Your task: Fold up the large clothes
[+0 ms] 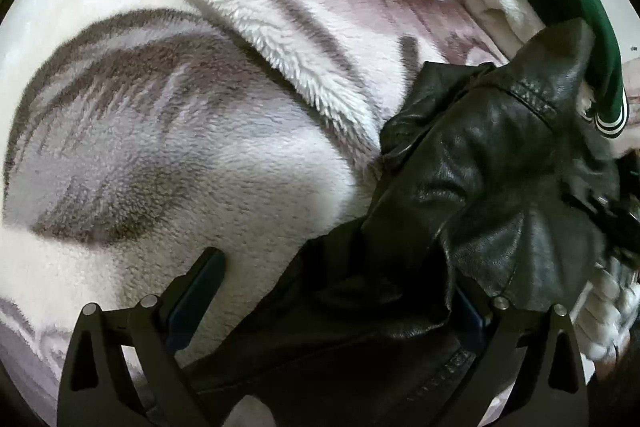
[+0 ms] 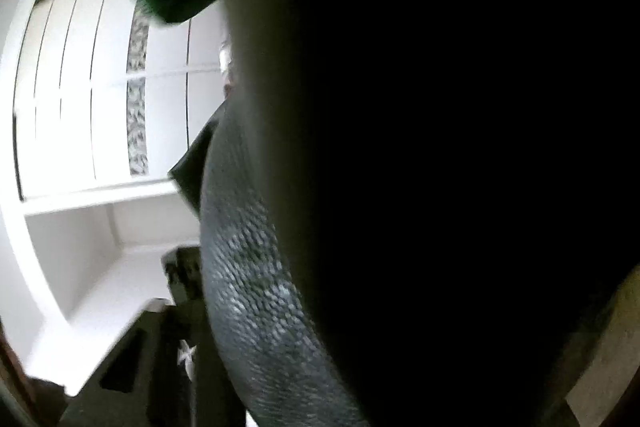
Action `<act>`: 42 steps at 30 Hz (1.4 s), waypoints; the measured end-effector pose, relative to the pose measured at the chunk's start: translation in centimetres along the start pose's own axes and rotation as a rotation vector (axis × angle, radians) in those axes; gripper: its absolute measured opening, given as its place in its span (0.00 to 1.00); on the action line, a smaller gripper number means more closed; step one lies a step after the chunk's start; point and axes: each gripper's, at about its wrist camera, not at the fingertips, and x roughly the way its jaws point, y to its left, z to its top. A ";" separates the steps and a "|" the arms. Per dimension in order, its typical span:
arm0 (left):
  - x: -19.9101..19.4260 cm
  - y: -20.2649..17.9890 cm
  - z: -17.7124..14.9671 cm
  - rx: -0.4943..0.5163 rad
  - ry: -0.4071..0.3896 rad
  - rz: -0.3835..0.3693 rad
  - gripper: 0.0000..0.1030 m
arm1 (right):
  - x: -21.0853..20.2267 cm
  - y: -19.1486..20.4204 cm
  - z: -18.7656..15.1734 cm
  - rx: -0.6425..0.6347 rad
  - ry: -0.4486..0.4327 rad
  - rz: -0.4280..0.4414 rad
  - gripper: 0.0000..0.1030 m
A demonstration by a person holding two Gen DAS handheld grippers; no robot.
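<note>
A black leather jacket (image 1: 480, 179) lies crumpled on the bed at the lower right of the left wrist view. My left gripper (image 1: 336, 277) points steeply down over it and is open wide. A fold of the jacket lies between the jaws and covers the right finger, while the left finger (image 1: 196, 291) stands clear over the blanket. In the right wrist view the jacket (image 2: 256, 307) fills almost the whole picture, close to the lens. It presses against the one visible finger (image 2: 183, 275) of my right gripper (image 2: 304, 267), which is shut on it. The other finger is hidden.
A grey and white patterned fleece blanket (image 1: 168, 155) covers the bed. A fluffy white garment (image 1: 256, 11) lies across it. A green sleeve with white cuff stripes (image 1: 568, 7) reaches in from the upper right. A white panelled wardrobe (image 2: 80, 87) stands behind.
</note>
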 end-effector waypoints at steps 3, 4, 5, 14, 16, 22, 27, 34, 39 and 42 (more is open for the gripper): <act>0.5 0.3 -0.1 0.007 0.002 -0.002 1.00 | -0.3 3.0 -1.8 -0.079 -0.007 -0.058 0.22; 0.5 0.3 -0.2 0.007 0.003 -0.001 1.00 | -0.2 4.1 -2.5 -0.104 -0.013 -0.080 0.21; 0.5 0.4 -0.3 0.009 0.002 -0.002 1.00 | -0.1 5.1 -3.2 -0.129 -0.021 -0.105 0.21; -2.6 2.2 -0.4 -0.037 -0.020 -0.037 0.99 | 3.5 15.6 -11.1 -0.489 -0.013 -0.326 0.20; -6.7 4.1 -1.4 -0.087 -0.117 -0.045 0.99 | 5.1 18.5 -14.3 -0.633 0.003 -0.397 0.20; -19.6 13.8 -8.3 -0.318 -0.364 0.000 0.99 | 13.2 23.3 -27.8 -1.085 0.176 -0.554 0.20; -23.2 19.3 -15.4 -0.466 -0.386 0.046 0.99 | 21.8 19.8 -40.7 -1.334 0.460 -0.645 0.26; -22.3 20.7 -20.2 -0.535 -0.323 0.053 0.99 | 24.3 18.6 -45.9 -1.200 0.701 -0.581 0.68; -21.2 19.6 -22.0 -0.486 -0.242 0.085 0.99 | 17.8 18.9 -41.6 -0.595 0.847 -0.139 0.74; -21.3 19.7 -23.4 -0.482 -0.220 0.104 0.99 | 13.3 16.3 -37.6 -0.433 0.706 -0.133 0.79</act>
